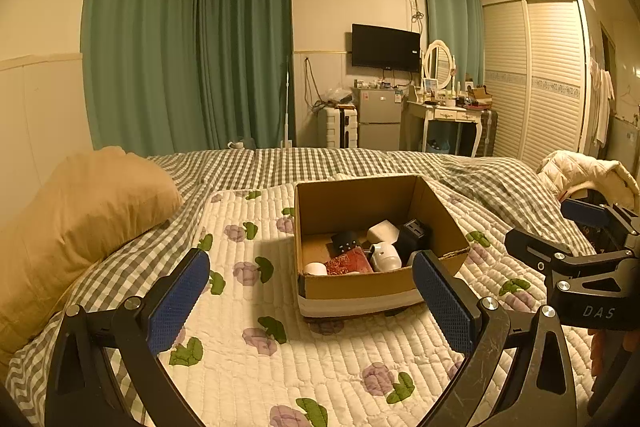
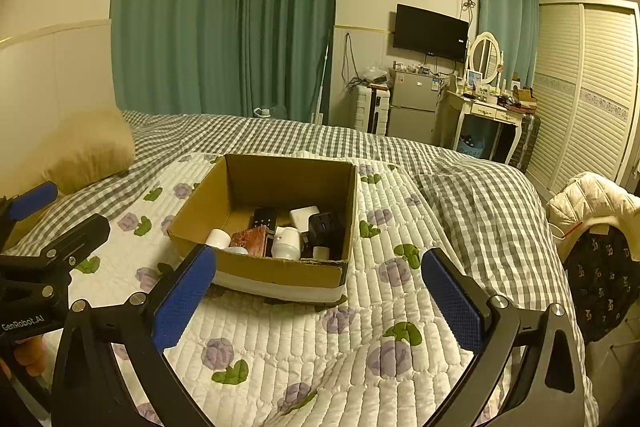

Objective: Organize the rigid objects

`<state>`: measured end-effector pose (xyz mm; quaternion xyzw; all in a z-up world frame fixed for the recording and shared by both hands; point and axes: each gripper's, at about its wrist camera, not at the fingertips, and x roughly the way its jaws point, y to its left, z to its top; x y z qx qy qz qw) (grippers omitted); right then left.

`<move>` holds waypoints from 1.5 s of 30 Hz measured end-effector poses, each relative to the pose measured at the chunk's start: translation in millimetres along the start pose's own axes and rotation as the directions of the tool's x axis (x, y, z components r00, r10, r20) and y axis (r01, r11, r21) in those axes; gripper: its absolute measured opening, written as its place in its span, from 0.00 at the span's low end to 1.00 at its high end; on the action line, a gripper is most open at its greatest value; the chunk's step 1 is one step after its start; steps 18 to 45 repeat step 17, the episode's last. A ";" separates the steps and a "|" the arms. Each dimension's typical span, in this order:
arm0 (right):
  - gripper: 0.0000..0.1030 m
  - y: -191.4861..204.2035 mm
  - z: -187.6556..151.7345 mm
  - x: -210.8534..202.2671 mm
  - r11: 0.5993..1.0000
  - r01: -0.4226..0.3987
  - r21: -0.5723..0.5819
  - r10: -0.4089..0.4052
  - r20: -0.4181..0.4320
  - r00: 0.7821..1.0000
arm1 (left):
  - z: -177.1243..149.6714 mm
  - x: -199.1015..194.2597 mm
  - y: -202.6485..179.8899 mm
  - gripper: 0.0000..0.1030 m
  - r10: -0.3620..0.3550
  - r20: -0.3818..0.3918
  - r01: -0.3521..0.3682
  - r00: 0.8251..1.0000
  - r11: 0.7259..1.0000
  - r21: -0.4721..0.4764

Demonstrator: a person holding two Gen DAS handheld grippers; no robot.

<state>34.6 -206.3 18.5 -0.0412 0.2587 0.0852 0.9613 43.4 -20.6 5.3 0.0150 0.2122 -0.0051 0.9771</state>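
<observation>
Jaws of both grippers (image 1: pixel 310 301) (image 2: pixel 318 301) spread, facing box (image 1: pixel 360 287).

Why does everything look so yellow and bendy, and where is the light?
Left wrist view: warm yellow cast, a bright ceiling glare at the top edge, the fisheye bowing the curtains, the cardboard box throwing its shadow leftward on the quilt. Right wrist view: same yellow cast, dark rounded corners, the wardrobe curving, everything fairly sharp.

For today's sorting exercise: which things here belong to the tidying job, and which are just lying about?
Job: cardboard box; white charger; black adapter; red patterned box; both open grippers.
Lying about: pillow; white jacket; quilt.
</observation>
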 end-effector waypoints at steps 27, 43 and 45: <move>1.00 -0.9 -2.1 1.0 1.000 0.000 0.004 0.000 -0.007 1.000 | -6.9 -0.6 -3.5 1.00 0.001 -0.014 -0.001 1.000 1.000 0.017; 1.00 -0.9 -2.1 1.0 1.000 0.000 0.004 0.000 -0.007 1.000 | -6.9 -0.6 -3.5 1.00 0.001 -0.014 -0.001 1.000 1.000 0.017; 1.00 -0.9 -2.1 1.0 1.000 0.000 0.004 0.000 -0.007 1.000 | -6.9 -0.6 -3.5 1.00 0.001 -0.014 -0.001 1.000 1.000 0.017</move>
